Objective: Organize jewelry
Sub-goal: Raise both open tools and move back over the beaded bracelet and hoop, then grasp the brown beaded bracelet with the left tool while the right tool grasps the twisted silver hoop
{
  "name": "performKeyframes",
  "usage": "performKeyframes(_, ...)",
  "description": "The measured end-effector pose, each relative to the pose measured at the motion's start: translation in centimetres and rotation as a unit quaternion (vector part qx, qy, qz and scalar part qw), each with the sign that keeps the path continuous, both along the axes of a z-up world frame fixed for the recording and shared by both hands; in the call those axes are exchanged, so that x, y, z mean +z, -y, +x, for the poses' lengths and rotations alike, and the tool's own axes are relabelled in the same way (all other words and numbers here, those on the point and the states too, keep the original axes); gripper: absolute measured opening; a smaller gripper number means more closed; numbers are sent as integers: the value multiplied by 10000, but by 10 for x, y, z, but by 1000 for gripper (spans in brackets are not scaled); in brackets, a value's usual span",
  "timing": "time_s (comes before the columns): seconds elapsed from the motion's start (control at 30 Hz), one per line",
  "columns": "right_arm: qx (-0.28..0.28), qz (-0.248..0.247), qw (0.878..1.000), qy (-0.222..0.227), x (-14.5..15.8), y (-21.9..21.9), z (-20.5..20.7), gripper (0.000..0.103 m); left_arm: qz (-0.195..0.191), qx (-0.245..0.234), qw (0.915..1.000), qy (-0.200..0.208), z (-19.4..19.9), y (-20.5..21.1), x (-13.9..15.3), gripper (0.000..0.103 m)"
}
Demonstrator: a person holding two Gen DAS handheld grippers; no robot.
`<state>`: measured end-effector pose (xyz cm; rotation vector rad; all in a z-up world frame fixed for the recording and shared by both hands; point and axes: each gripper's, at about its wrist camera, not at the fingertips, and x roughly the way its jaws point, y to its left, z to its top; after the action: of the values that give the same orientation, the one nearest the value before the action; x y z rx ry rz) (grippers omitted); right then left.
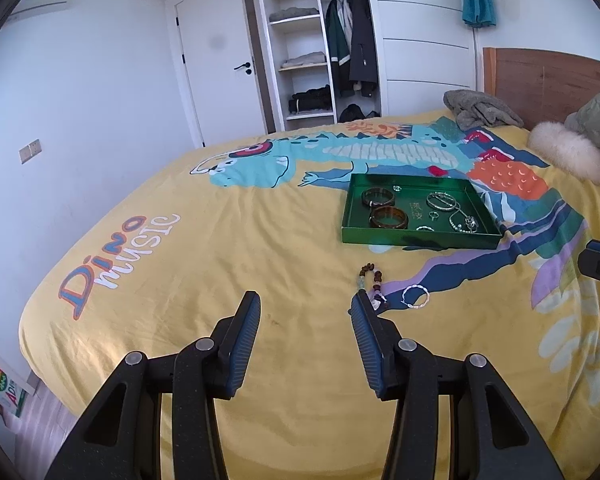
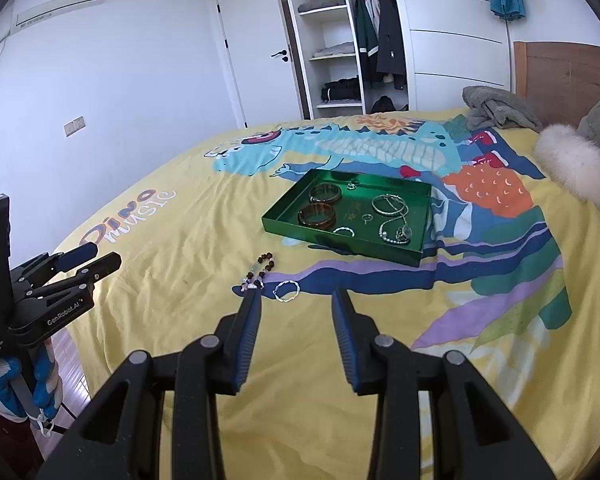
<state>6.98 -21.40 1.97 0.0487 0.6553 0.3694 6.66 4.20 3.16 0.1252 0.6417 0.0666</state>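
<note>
Your right tool (image 2: 294, 300) hangs wide and empty above the bed (image 2: 380, 360), with the small twisted silver bracelet (image 2: 287, 291) lying just past its fingertips and between them. Your left tool (image 1: 305, 303) is equally wide, holds nothing, and sits off to the left side; its right finger tip overlaps the near end of the beaded bracelet (image 1: 370, 282) in its own view, though whether it touches is unclear.

Those two pieces lie close together on the yellow cover, the beads just left of the silver ring. The green tray (image 2: 320, 230) rests farther up the bed and already carries two brown bangles (image 2: 318, 208), silver hoops and small rings.

The silver bracelet looks like the piece to take with the right tool. Lower straight down so one finger lands inside the loop or both straddle a single side of it, and close gently; it is thin and will likely slip or sink into soft fabric. Keep clear of the beads beside it so you don't drag them. Lift cleanly before crossing the tray wall, and set it in a bare patch near the front.
</note>
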Motion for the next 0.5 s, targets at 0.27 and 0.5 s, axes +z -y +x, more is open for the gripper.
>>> performKeyframes(0.27,19,93,9997,-225,-23,2,24,35,51,13,9996,-260,26,2,-22,47)
performKeyframes(0.5,28,119,9992,-389,-41,4,44,35,71,14,9988,-491,48,3,-41,48)
